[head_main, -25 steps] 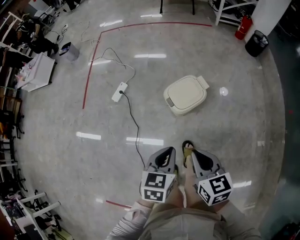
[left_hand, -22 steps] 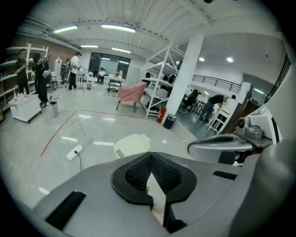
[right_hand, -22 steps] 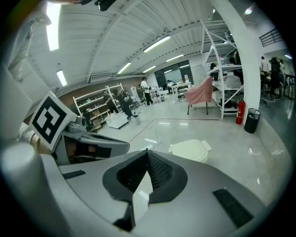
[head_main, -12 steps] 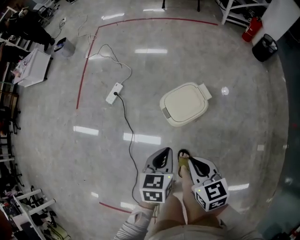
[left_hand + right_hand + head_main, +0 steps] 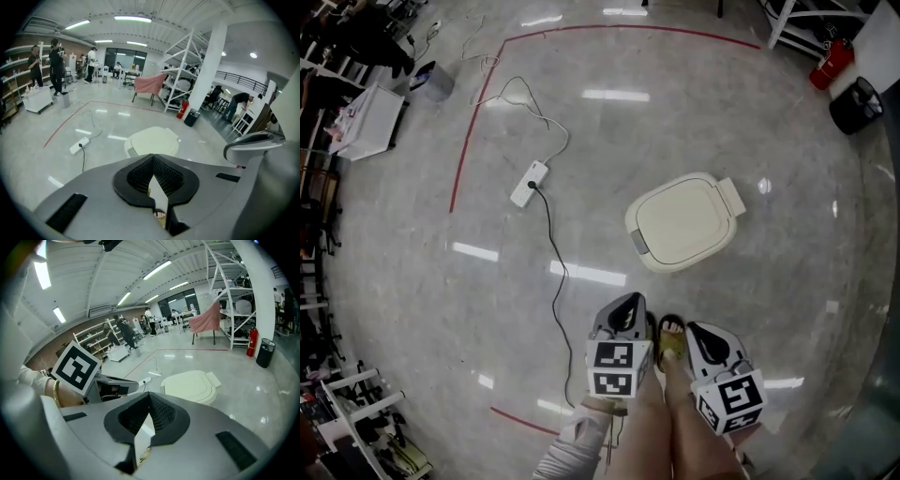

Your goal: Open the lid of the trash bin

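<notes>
1. Trash bin (image 5: 684, 221): a cream, squarish bin standing on the polished floor, its lid lying flat and closed. A small grey tab (image 5: 639, 242) sits on the edge nearest the person. Nothing touches the bin, so the opening has not begun.
2. Power strip (image 5: 530, 184): well to the left of the bin, with a black cable (image 5: 563, 272) trailing back past the bin's left side. It plays no part in the task.
3. Left hand-held gripper (image 5: 630, 300): held low on the near side of the bin, well apart from it. Its jaws are together at the tips with nothing between them, and only floor and a sandalled foot (image 5: 672, 337) show through the slit.
4. Right hand-held gripper (image 5: 695, 330): also on the bin's near side, just beside the left one. Its jaws are likewise closed and empty, and they point toward the bin.
5. What is left, by my reading: all of it. That means closing the gap to the bin, reaching the lid's edge or tab, and lifting it.
</notes>
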A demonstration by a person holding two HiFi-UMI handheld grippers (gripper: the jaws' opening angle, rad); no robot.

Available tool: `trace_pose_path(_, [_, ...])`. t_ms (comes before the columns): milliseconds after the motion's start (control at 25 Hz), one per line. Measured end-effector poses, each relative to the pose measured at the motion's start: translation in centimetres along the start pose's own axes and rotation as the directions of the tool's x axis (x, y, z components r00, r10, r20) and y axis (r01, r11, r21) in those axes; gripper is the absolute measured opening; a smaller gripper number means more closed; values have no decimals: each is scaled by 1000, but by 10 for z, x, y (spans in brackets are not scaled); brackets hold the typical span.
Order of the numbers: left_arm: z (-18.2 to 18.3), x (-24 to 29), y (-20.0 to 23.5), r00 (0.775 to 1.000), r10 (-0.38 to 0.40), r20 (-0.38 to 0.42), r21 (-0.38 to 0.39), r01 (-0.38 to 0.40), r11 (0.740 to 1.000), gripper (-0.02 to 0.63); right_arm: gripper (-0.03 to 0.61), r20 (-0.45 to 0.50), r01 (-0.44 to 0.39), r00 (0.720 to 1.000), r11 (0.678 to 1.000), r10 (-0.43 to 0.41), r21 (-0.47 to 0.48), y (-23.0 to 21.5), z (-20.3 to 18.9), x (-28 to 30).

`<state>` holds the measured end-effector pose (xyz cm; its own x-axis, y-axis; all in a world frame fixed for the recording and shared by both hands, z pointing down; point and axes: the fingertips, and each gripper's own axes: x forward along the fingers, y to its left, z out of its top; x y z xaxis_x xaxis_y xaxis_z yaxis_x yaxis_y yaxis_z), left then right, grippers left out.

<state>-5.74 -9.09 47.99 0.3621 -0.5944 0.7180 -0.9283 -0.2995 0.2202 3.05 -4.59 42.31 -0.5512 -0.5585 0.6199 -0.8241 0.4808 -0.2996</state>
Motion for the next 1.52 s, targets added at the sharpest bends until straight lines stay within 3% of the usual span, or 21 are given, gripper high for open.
trace_pose_path(400, [-34,77,35,997,-9,-80,48,12,999,2,0,-43,10,999,999,-8,48,-5,-34,41])
trace_pose_path(600, [-36,106,44,996,-18,-93,11,19,1000,2,0,-64,12,998,998,-8,56,-7,-44,55])
trace_pose_path(800, [-37,134,48,991,-28,-127,40,33,999,2,0,-75,32,997,996,-25,89,-14,-50,63])
trace_pose_path(1240, [-47,166,67,978,-12,-206,72,27,997,2,0,-79,42,996,991,-32,130,-17,-52,75])
trace_pose_path(1520, [-49,169,66,978,-22,-208,59,35,998,2,0,-90,47,995,990,-35,133,-21,-52,79])
